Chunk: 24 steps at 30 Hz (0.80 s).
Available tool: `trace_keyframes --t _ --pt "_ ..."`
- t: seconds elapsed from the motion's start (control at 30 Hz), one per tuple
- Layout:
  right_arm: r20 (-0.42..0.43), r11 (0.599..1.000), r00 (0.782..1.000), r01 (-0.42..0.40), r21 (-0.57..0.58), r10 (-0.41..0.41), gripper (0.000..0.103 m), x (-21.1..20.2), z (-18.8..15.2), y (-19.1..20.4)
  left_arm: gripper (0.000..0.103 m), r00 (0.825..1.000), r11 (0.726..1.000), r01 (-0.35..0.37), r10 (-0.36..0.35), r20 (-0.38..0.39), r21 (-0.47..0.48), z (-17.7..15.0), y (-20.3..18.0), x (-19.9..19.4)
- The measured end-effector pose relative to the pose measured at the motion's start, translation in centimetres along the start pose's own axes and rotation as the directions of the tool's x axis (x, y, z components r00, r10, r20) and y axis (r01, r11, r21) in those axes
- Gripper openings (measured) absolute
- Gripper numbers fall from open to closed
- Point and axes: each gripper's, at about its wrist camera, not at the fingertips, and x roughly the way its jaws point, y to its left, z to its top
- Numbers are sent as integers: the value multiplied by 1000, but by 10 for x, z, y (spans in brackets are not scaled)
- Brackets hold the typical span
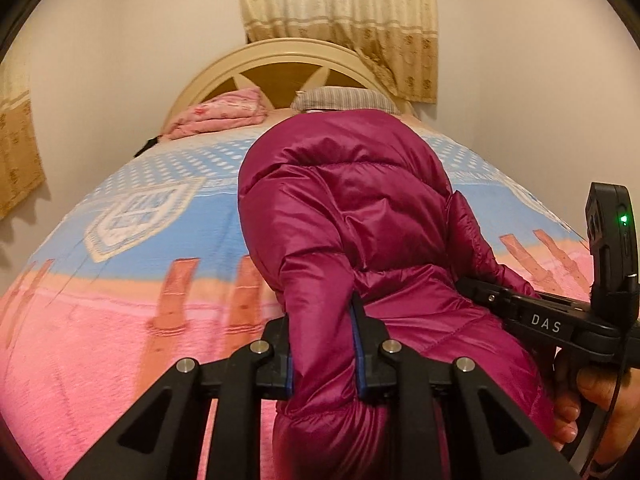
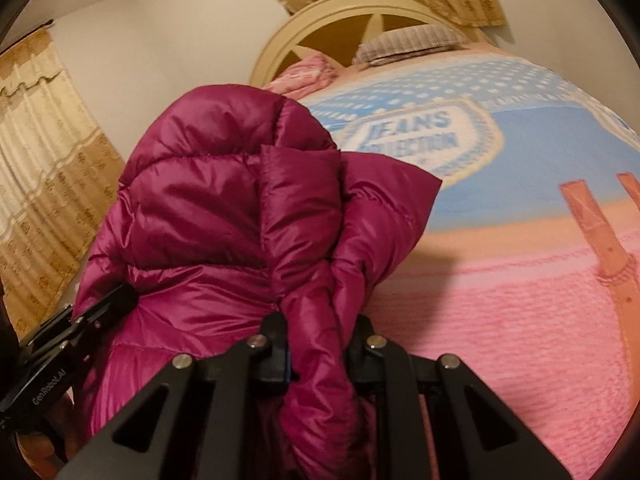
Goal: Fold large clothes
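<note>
A shiny magenta puffer jacket is bunched and held up over the bed; it also fills the left of the right wrist view. My left gripper is shut on a fold of the jacket near its lower edge. My right gripper is shut on another gathered fold of the jacket. The right gripper shows at the right of the left wrist view, and the left gripper at the lower left of the right wrist view, both against the jacket.
The bed has a pink and blue blanket with a "JEANS" emblem. A folded pink quilt and a striped pillow lie by the cream headboard. Beige curtains hang behind.
</note>
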Motion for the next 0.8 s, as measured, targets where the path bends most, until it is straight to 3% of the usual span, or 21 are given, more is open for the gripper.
trace_keyframes --t 0.37,0.8 --pt "-25 993 996 -89 -83 88 19 32 11 63 21 995 993 -92 94 30 -69 -12 71 -29" --pt "-128 978 986 -132 -162 112 19 77 -1 108 21 988 975 -157 156 -22 -154 -43 127 -26"
